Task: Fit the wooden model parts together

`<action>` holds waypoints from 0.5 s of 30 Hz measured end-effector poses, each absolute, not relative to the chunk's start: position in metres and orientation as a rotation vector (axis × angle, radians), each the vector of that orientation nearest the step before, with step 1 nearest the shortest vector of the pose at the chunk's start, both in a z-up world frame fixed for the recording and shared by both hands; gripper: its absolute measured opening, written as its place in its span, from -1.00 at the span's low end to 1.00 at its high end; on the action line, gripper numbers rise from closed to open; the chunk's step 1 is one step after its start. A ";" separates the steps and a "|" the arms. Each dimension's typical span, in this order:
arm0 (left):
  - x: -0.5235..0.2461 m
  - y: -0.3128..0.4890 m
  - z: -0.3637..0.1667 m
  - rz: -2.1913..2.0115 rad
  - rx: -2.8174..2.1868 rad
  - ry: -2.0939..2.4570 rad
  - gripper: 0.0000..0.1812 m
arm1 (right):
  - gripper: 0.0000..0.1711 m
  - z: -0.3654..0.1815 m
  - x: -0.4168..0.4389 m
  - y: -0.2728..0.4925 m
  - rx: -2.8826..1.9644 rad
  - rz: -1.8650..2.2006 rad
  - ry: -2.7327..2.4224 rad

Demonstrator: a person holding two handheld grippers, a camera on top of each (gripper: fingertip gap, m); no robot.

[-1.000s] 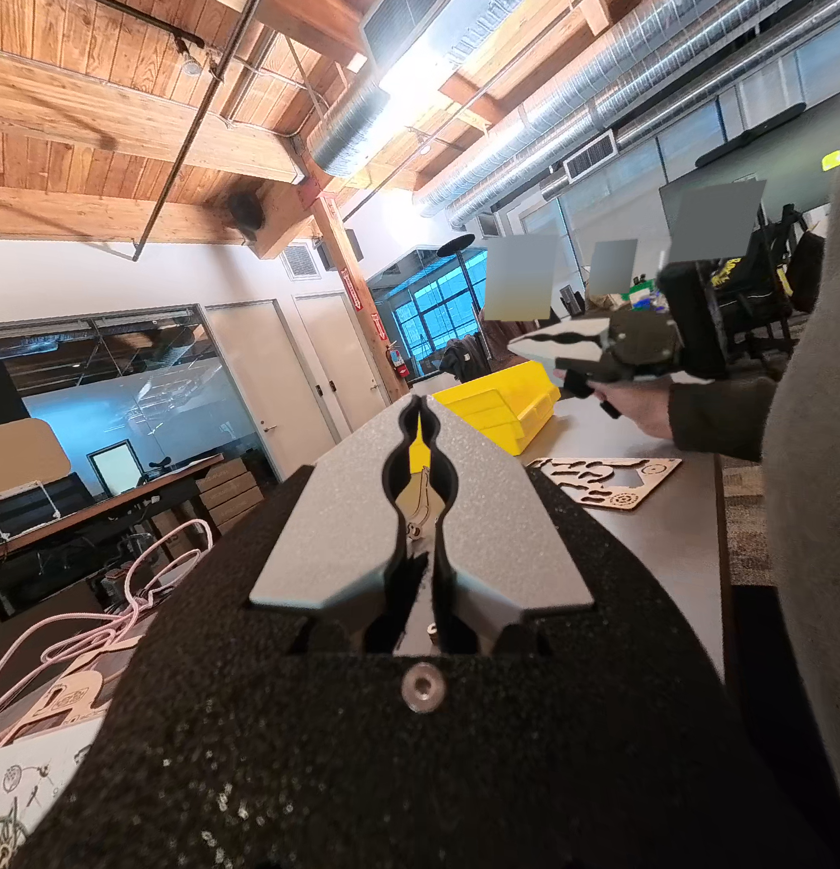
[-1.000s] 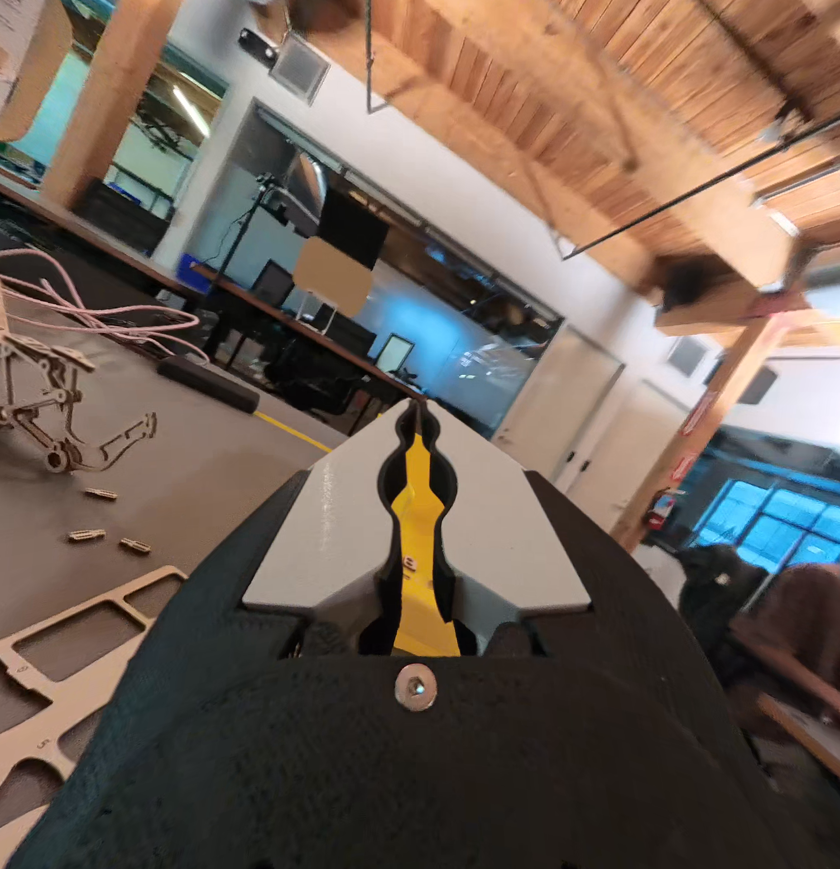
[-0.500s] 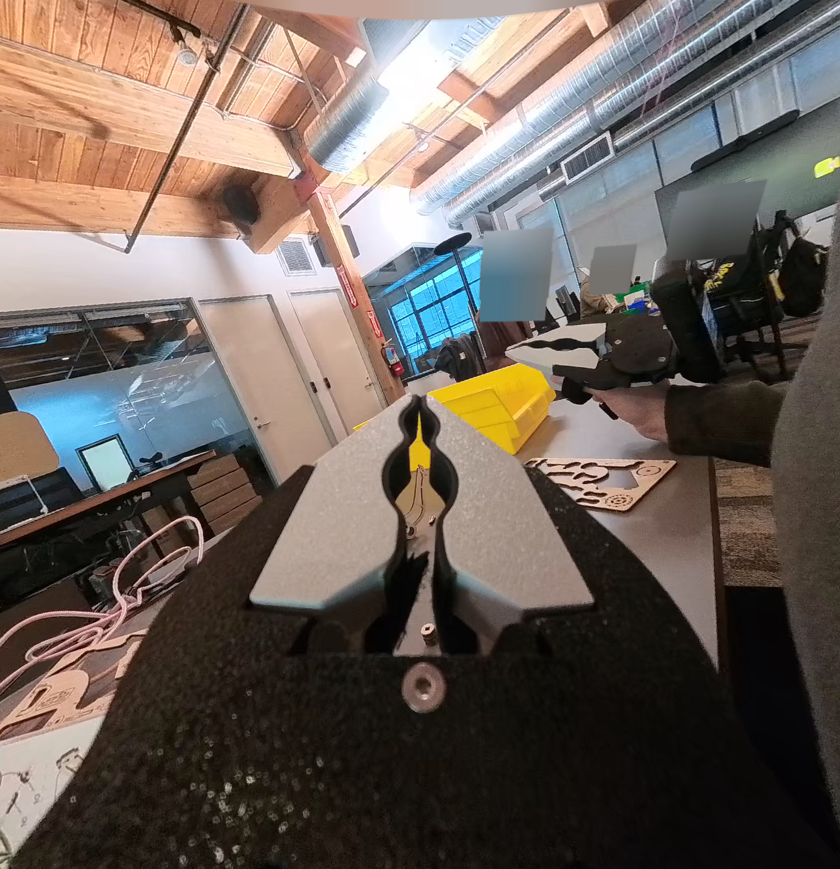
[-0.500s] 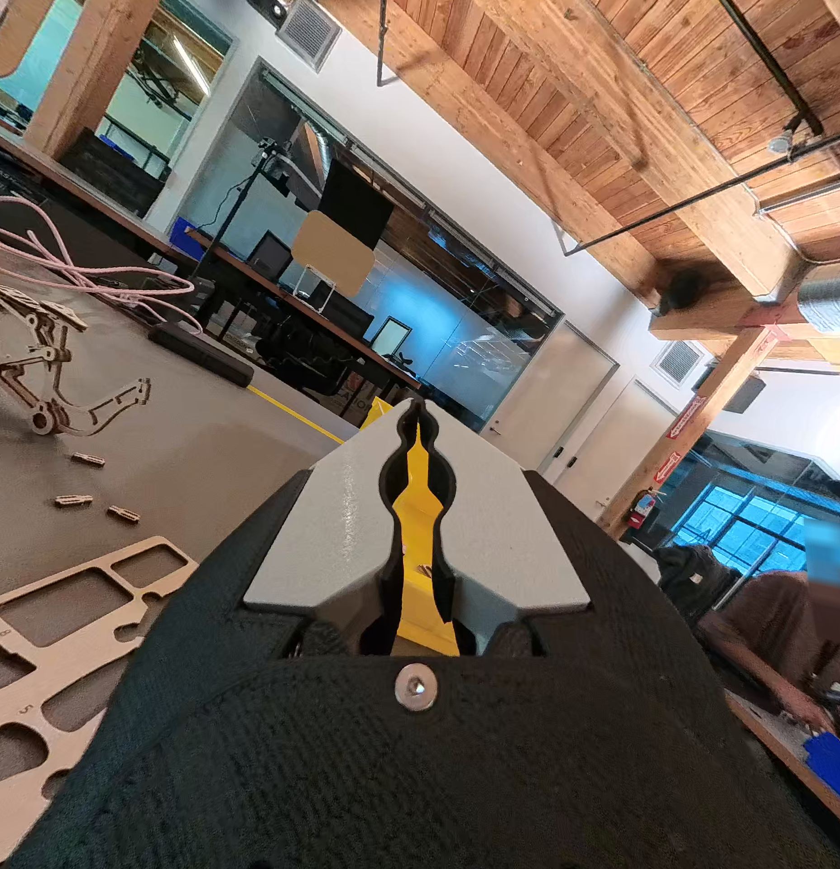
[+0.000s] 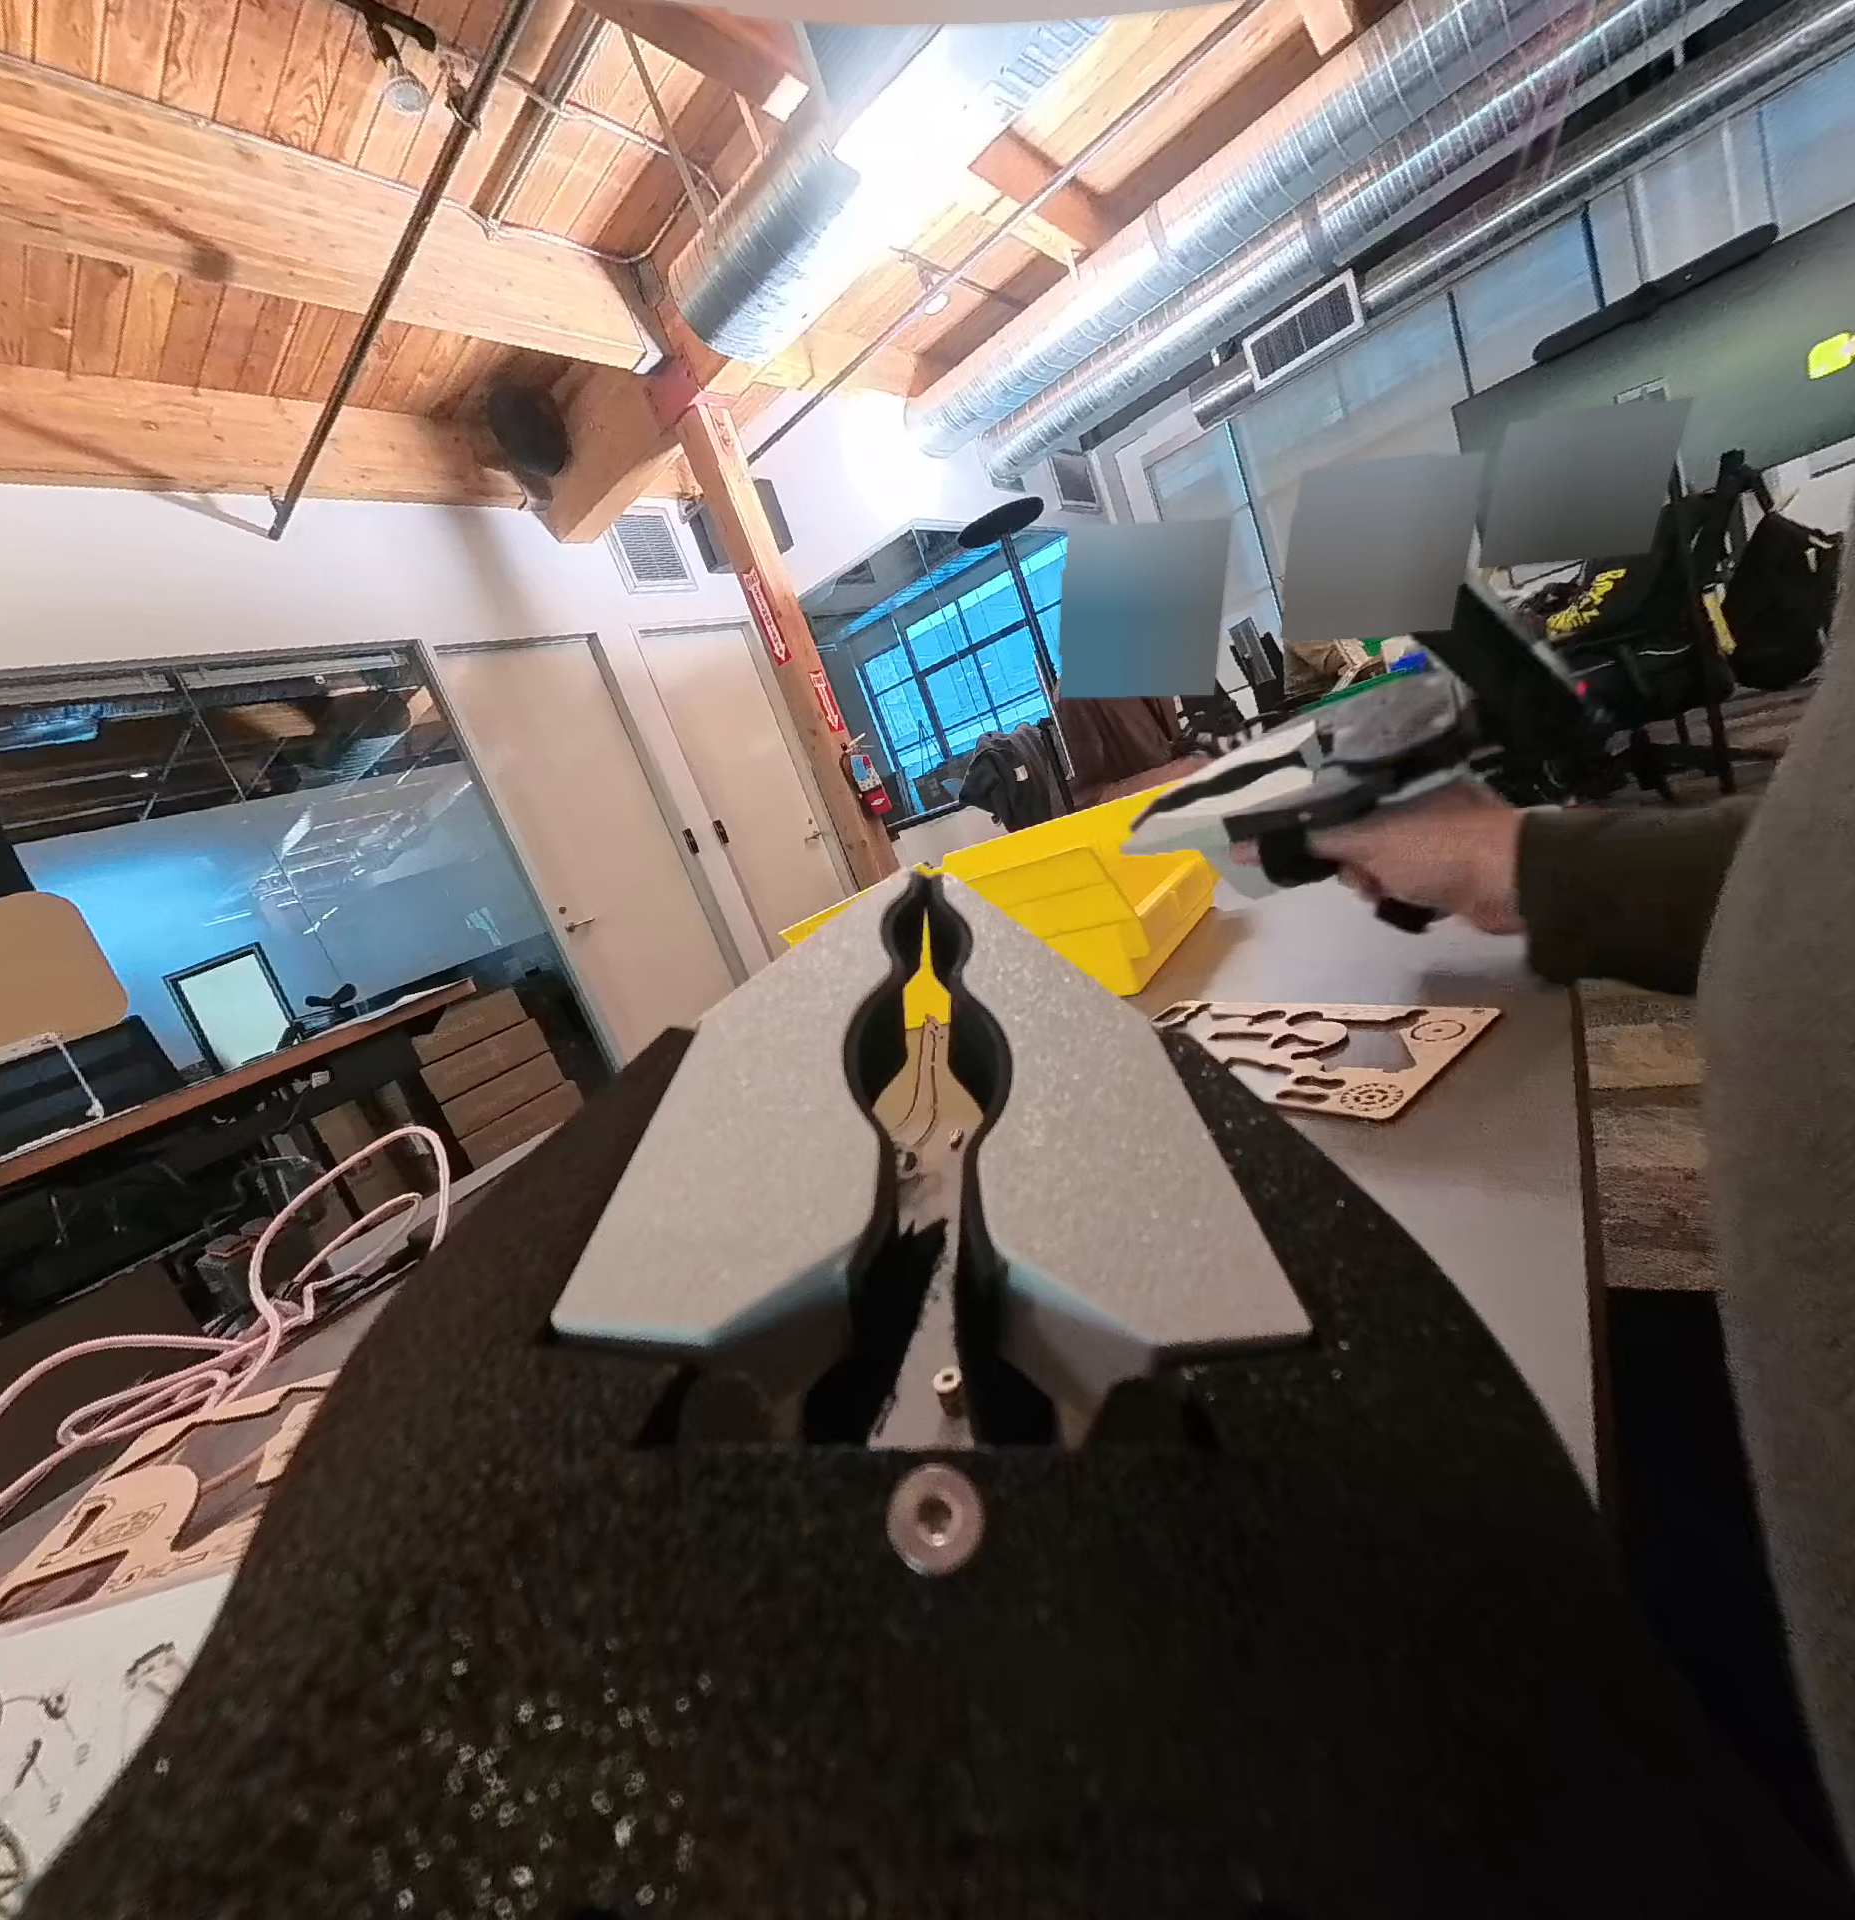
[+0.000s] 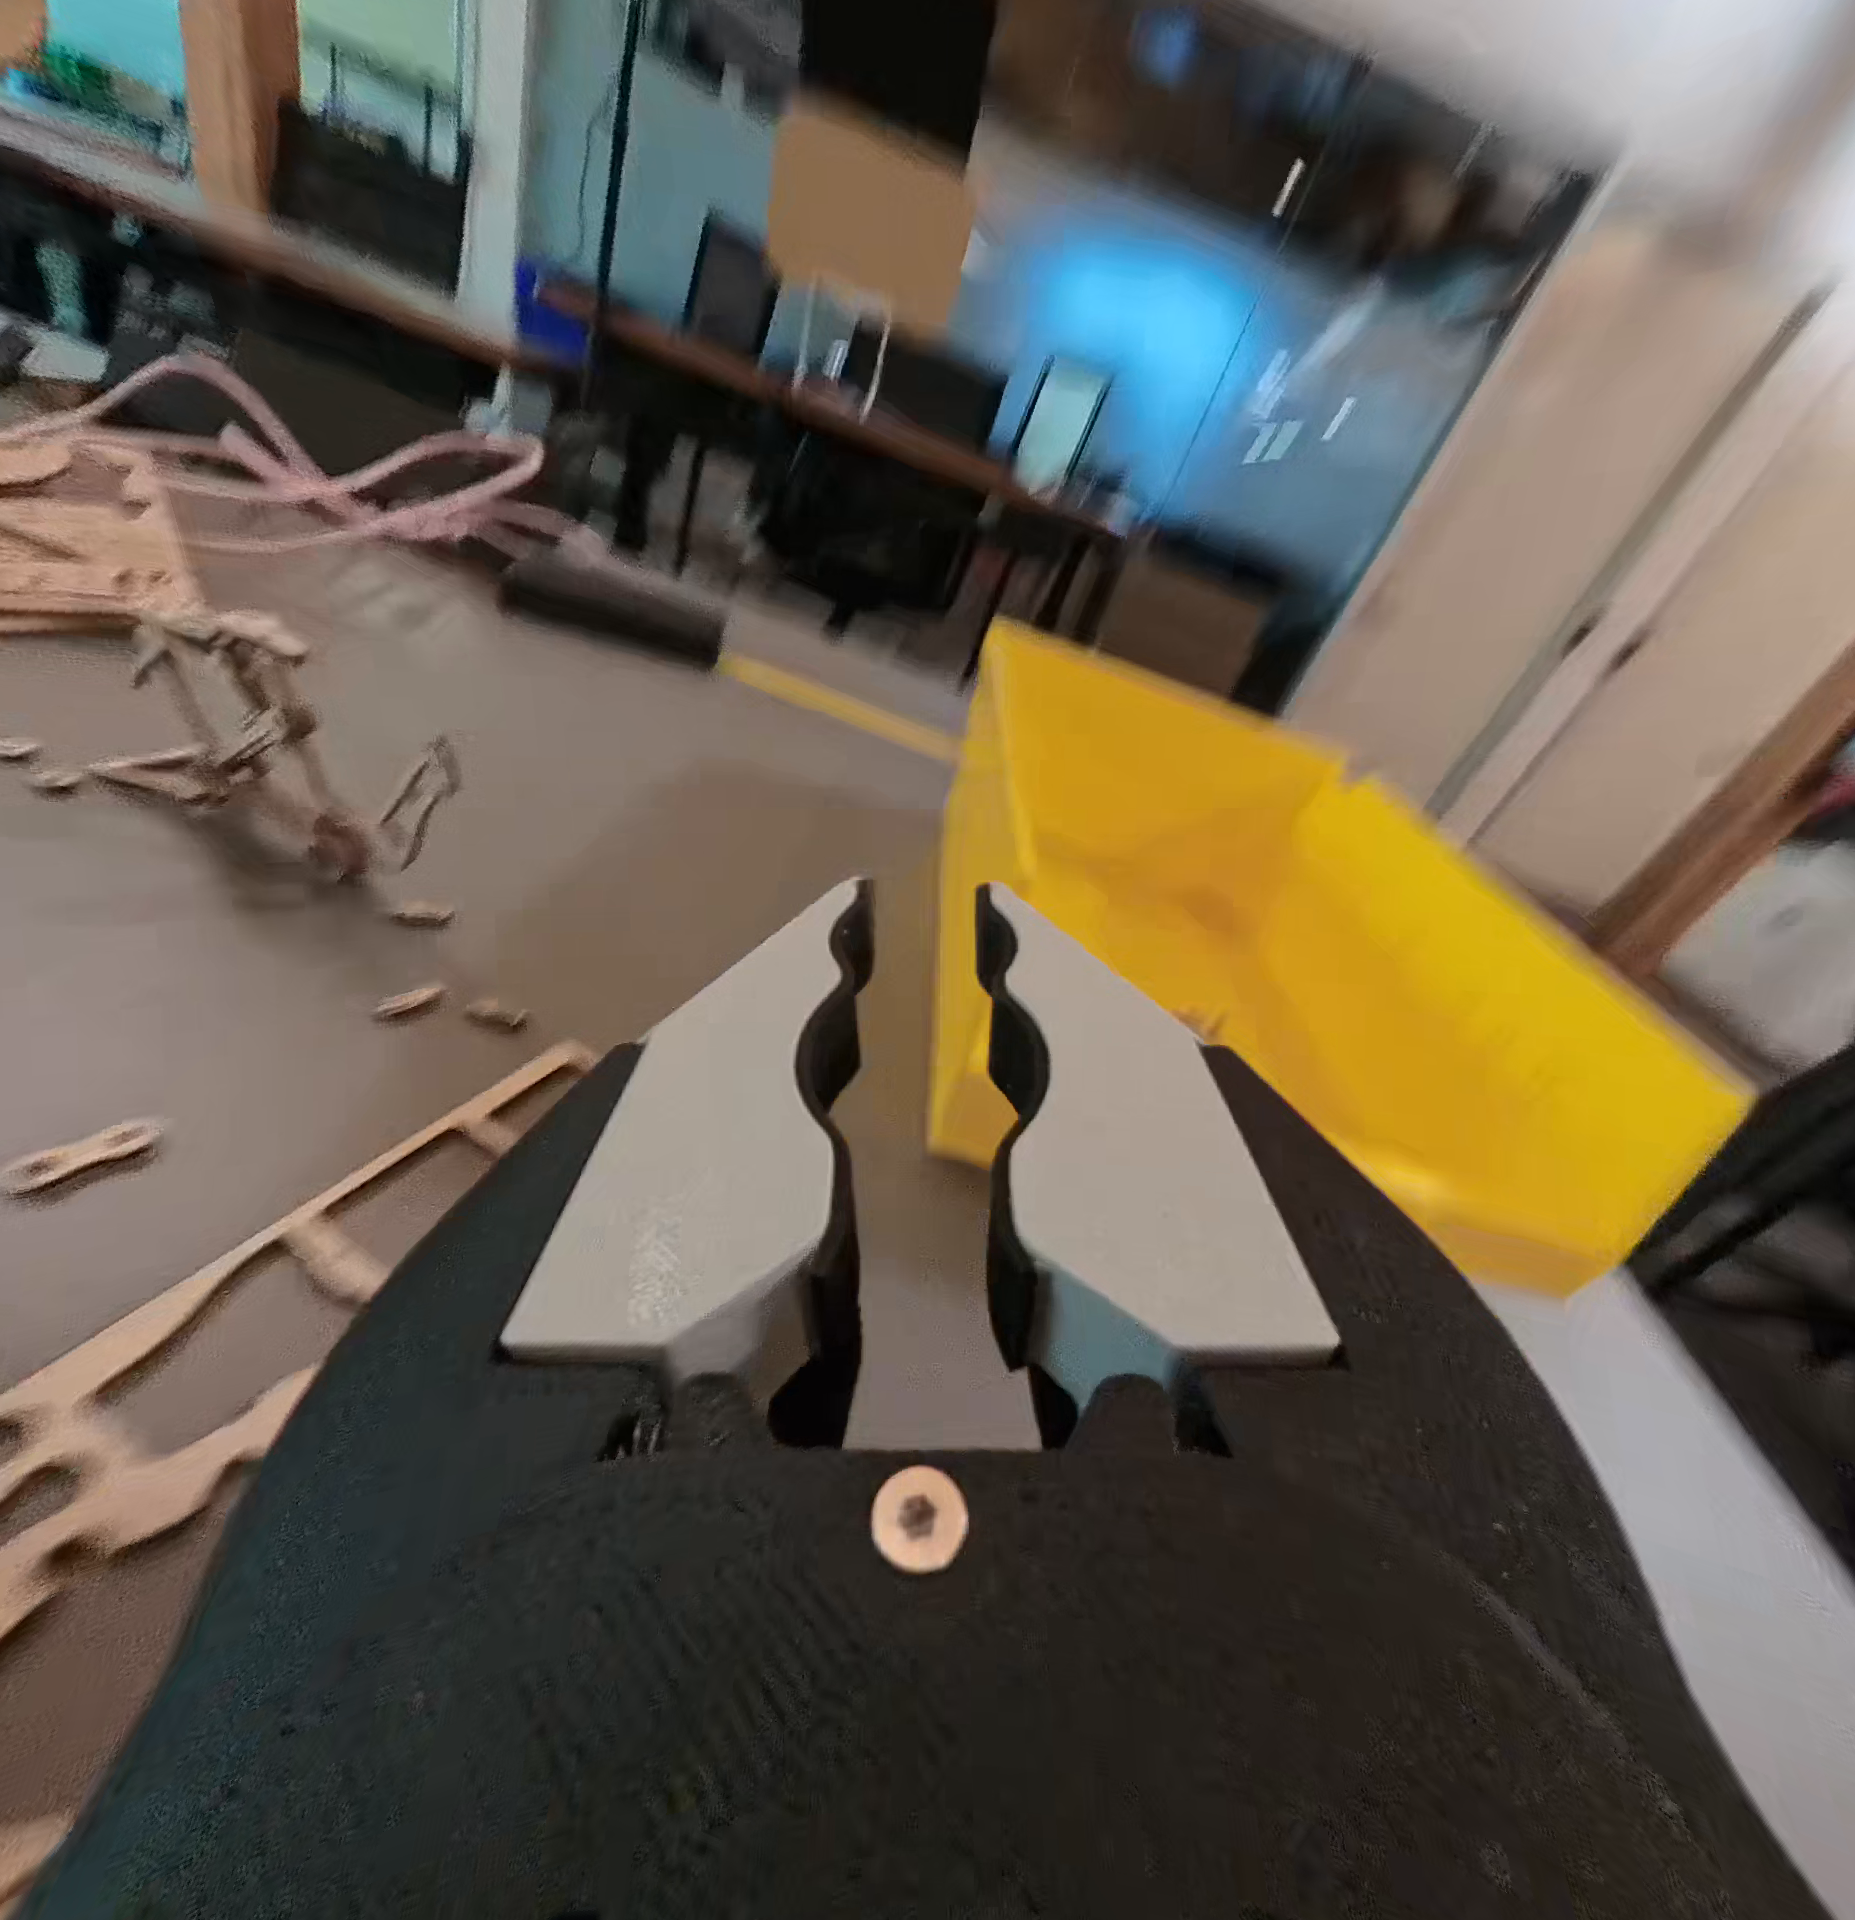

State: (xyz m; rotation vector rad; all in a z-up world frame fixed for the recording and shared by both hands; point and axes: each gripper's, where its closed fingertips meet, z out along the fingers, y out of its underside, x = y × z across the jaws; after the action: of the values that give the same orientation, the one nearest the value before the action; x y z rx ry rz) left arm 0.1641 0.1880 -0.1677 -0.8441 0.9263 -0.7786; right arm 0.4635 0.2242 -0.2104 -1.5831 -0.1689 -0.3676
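My left gripper (image 5: 925, 899) is shut, raised over the grey table (image 5: 1442, 1164). A thin curved wooden part (image 5: 918, 1091) shows in the hollow between its fingers and stays with it. My right gripper (image 6: 925, 902) is open and empty, tilted down at the table beside a yellow bin (image 6: 1266, 987). It also shows in the left wrist view (image 5: 1162, 831), held in a hand over the bin. A partly built wooden model (image 6: 258, 769) stands at the left, with small loose wooden pieces (image 6: 414, 1003) near it. The right wrist view is blurred.
Laser-cut plywood sheets lie on the table (image 5: 1328, 1060) (image 6: 175, 1351) (image 5: 123, 1527). A pink cable (image 6: 383, 499) loops at the far left. A white printed sheet (image 5: 50, 1714) lies at the near left. The person's grey sleeve (image 5: 1796, 1143) fills the right edge.
My right gripper has opened and swung down from the ceiling toward the table by the yellow bin. My left gripper stays shut and has hardly moved.
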 end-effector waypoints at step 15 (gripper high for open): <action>0.162 0.188 -0.168 -0.780 -0.844 0.919 -1.00 | -0.65 -0.318 0.438 0.173 -2.545 -0.001 0.004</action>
State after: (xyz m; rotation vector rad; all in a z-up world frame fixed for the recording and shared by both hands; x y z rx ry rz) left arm 0.1622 0.1878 -0.1677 -0.8442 0.9188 -0.7805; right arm 0.4377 0.1731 -0.3182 -2.5453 0.0037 -0.0006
